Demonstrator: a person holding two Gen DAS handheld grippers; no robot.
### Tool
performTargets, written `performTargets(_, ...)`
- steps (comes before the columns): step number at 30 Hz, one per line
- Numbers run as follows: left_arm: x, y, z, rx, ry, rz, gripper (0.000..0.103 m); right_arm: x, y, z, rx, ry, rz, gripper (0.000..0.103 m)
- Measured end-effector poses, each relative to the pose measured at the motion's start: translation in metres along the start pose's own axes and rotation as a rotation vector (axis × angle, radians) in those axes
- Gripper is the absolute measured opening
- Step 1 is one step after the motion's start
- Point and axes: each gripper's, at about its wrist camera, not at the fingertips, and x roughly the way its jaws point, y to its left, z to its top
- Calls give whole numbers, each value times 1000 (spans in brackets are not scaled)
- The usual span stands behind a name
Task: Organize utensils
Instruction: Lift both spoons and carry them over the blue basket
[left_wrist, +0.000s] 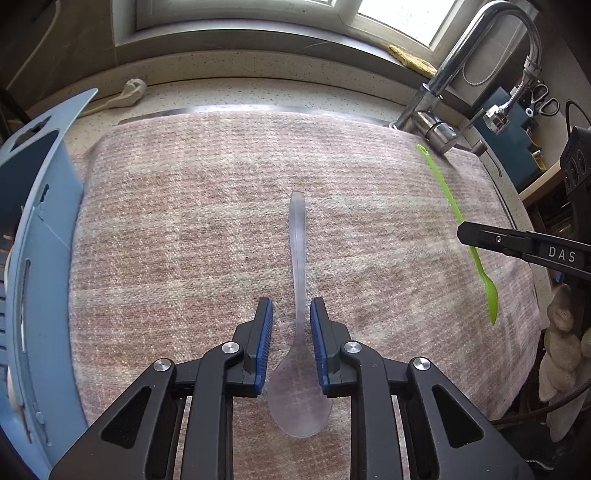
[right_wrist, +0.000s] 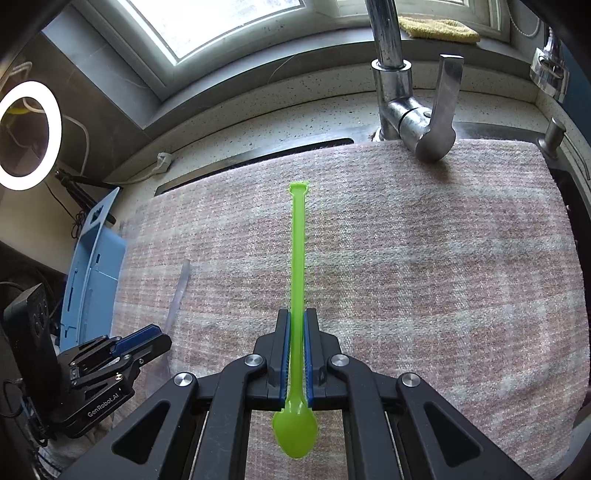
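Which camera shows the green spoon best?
The right wrist view: the whole green spoon runs up the middle, pinched in the right gripper. The left wrist view shows it small, off at the right edge, partly crossed by that gripper.

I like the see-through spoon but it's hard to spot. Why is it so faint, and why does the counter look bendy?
Left wrist view: the clear spoon shows the towel through it, so only edges stand out. Right wrist view: it is a pale streak beside the green spoon, with the ring light glaring white. Both views: the fisheye lens curves the straight counter edge.
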Motion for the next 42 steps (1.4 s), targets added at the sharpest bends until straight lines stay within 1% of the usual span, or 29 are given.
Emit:
performTargets(4, 7, -12, 6, 47, -11, 43, 19, 3, -1, -1, 2, 7, 3, 6)
performTargets(5, 9, -14, 7, 59, -15, 49, 17, 3, -1, -2, 2, 9, 4, 6)
performTargets(6, 11, -16, 9, 78, -17, 66, 9, 3, -1, -2, 1, 9, 4, 6)
performTargets(7, 12, -17, 11, 87, -18, 70, 7, 3, -2, -3, 2, 8, 5, 6)
performTargets(9, 11, -12, 14, 57, -12, 35, 6, 1, -2, -4, 0, 2, 5, 6)
performTargets(11, 6, -3, 12, 9, -10, -24, 6, -2, -3, -5, -1, -6, 4, 6)
performTargets(13, -2, 4, 9, -40, -21, -80, 6, -6, -4, -5, 0, -16, 2, 6)
performTargets(14, -6, 5, 7, -51, -28, -94, 6, -7, -5, -5, 1, -19, 2, 6)
performTargets(16, -14, 5, 4, -49, -42, -87, 6, -9, -4, -5, 1, -25, 2, 6)
performTargets(21, -29, 4, -1, -54, -82, -99, 6, -12, 7, -6, -17, -30, 10, 6)
performTargets(25, -41, 3, -3, -70, -128, -135, 6, -13, 19, -8, -43, -29, 13, 6)
performTargets(28, -58, 1, -4, -75, -180, -167, 6, -15, 30, -11, -67, -30, 11, 6)
performTargets(34, -95, 12, 0, -83, -282, -193, 6, -20, 59, -8, -122, -45, 19, 6)
performTargets(36, -104, 20, 3, -94, -311, -191, 6, -21, 72, -7, -145, -55, 25, 6)
performTargets(42, -141, 66, -5, -146, -384, -122, 6, -19, 117, -2, -206, -48, 74, 6)
